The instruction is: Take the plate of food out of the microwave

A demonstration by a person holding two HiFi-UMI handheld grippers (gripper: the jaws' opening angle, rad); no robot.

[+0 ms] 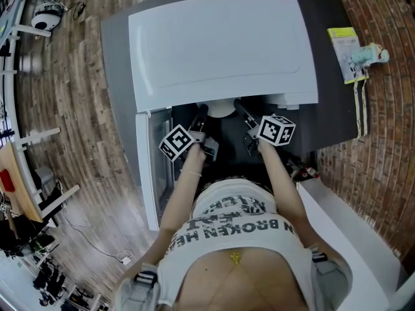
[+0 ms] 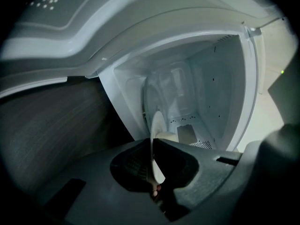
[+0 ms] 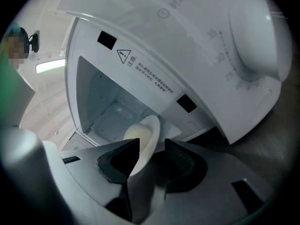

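At the upper right of my head view I see a flat yellow-green packet (image 1: 343, 54), with a small pale-blue plush toy (image 1: 371, 55) just beside it. Red-brown brickwork (image 1: 382, 135) runs down the right edge. Brown wood-plank floor (image 1: 71, 109) fills the left, with a round white device (image 1: 47, 17) in the upper-left corner.

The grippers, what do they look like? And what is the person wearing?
The left gripper and the right gripper are both dark and long. Each has a white cube covered in black square markers. Close up, the jaws are grey with dark ribbed pads. The person wears a white shirt with dark letters.
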